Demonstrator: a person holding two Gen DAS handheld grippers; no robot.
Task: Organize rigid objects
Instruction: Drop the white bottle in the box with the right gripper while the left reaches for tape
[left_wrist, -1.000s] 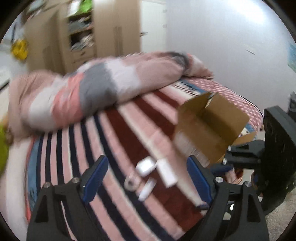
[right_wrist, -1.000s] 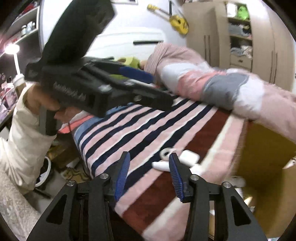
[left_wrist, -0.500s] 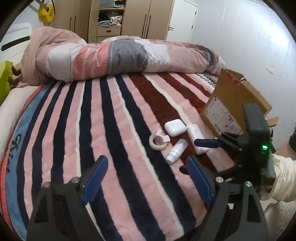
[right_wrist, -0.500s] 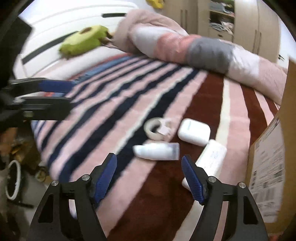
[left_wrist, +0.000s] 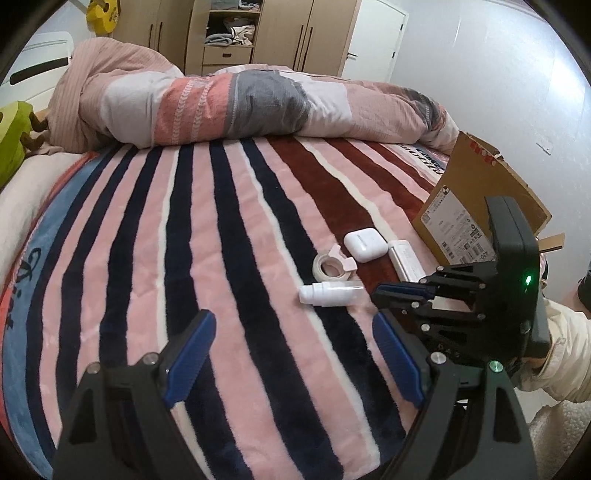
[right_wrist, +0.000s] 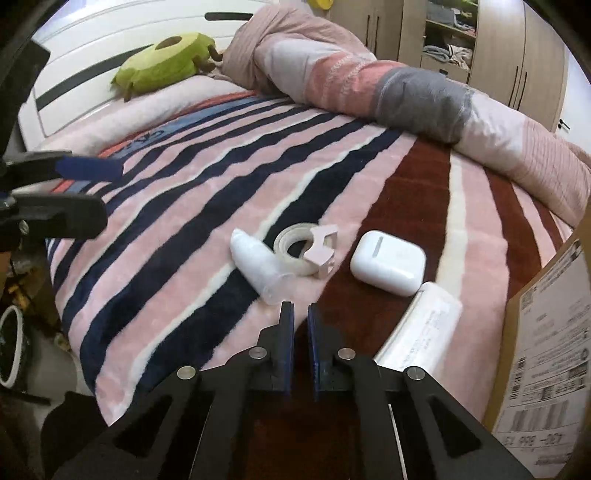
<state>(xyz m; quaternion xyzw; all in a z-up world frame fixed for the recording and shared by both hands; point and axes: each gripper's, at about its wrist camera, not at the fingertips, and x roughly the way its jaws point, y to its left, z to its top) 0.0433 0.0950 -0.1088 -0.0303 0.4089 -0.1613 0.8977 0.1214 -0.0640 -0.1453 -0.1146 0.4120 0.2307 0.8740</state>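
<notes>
Plush, striped blanket (right_wrist: 207, 206) covers the bed and gives the small things a soft, uneven footing, so a careless push could roll or bury them rather than let them be gripped. The right hand-held gripper (right_wrist: 298, 314) has its blue pads nearly together with only a thin slit between them and nothing held; in my judgement that gap is too narrow to take the white bottle (right_wrist: 258, 266), which lies on its side just ahead and slightly left of the tips, so coming down now would probably nudge it along the pile. Beyond the bottle, touching or nearly touching it, sits the tape roll (right_wrist: 299, 251) with its pink cutter, and a pick of one may drag the other. The earbud case (right_wrist: 388, 262) rests ahead and to the right, smooth and rounded, likely to slip from a shallow pinch. A white tube (right_wrist: 424, 325) lies close on the right, next to the cardboard box (right_wrist: 546, 332) at the far right edge. The left hand-held gripper (left_wrist: 291, 354) hovers with its pads wide apart and empty, the bottle (left_wrist: 328, 293) ahead and a little right of its span.
</notes>
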